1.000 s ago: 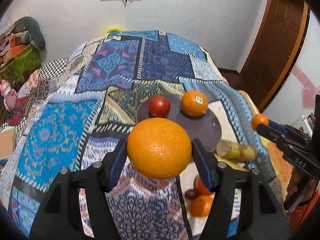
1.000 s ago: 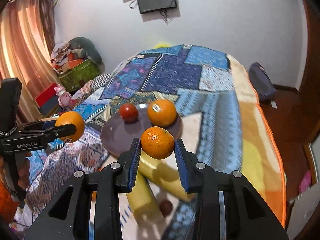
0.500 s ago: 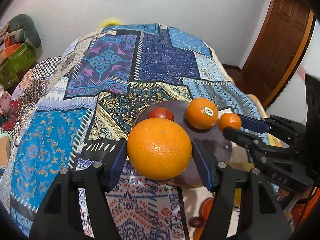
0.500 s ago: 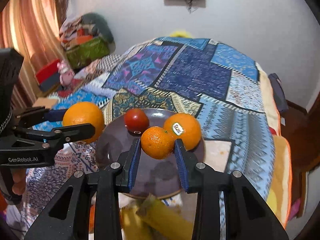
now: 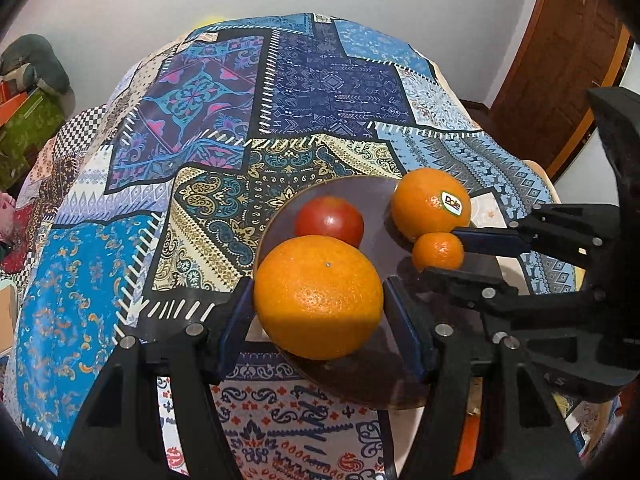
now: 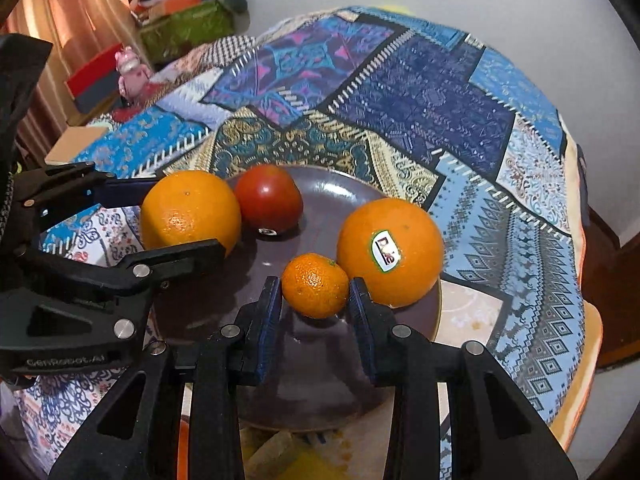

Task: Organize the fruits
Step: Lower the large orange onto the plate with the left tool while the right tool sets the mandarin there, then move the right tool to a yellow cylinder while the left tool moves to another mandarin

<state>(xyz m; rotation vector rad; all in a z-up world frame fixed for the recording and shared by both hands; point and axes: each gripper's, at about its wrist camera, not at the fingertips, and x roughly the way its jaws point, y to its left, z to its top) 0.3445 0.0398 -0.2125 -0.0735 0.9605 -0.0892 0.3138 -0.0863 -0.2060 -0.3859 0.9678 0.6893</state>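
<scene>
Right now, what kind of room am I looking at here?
Most likely a bedroom in a home. The fruit plate sits on a patchwork bedspread that looks draped over a bed, a pile of boxes and clothes stands against the wall, and a wooden door is beside it.

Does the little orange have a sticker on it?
No, the little orange in the right gripper is bare; the sticker is on the big orange beside it.
</scene>
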